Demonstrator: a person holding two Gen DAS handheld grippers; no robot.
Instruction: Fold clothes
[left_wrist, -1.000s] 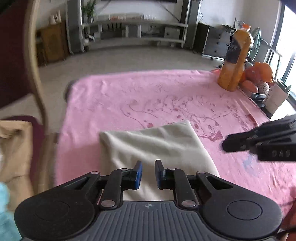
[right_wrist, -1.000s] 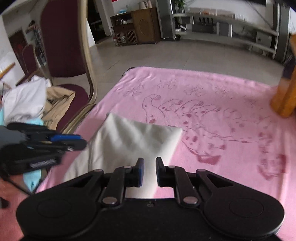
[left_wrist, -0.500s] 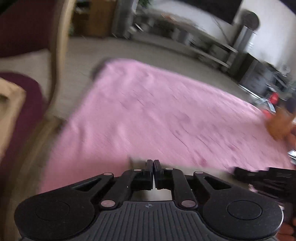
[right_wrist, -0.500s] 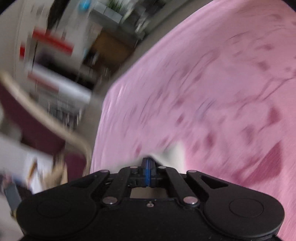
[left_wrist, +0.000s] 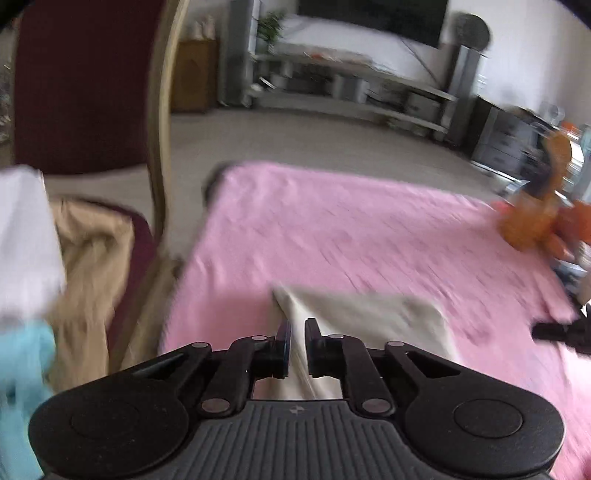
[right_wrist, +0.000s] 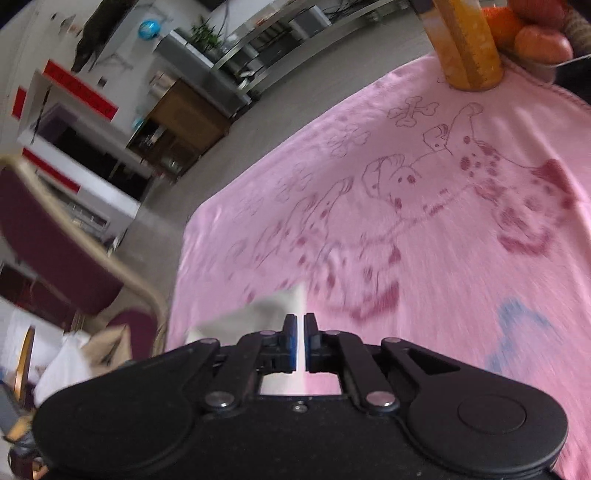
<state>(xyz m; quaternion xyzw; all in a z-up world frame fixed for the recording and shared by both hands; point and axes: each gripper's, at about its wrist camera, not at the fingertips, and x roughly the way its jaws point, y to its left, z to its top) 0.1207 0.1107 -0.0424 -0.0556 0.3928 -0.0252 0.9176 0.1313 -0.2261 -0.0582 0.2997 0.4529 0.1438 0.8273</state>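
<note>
A folded beige cloth (left_wrist: 369, 325) lies on the pink dog-print blanket (left_wrist: 369, 229) near its front left part. My left gripper (left_wrist: 298, 332) hovers over the cloth's left edge. Its pads stand a narrow gap apart, the cloth shows through the gap, and nothing looks pinched. My right gripper (right_wrist: 300, 325) is rolled to one side above the cloth's (right_wrist: 236, 321) right corner. Its jaws are opening from a thin slit, with no cloth pressed between them. In the left wrist view the right gripper (left_wrist: 546, 330) sits to the right of the cloth, apart from it.
A maroon chair (left_wrist: 74, 92) stands close to the table's left edge, holding tan (left_wrist: 92, 251), white (left_wrist: 26, 240) and light blue (left_wrist: 22, 362) clothes. An orange bottle (right_wrist: 465, 44) and fruit (right_wrist: 539, 40) stand at the blanket's (right_wrist: 443, 221) far right corner.
Both hands swung fast, blurring the views. Both jaws closed almost fully half a second ago and now stand a slit apart. The right gripper has rolled; the left view has turned toward the chair.
</note>
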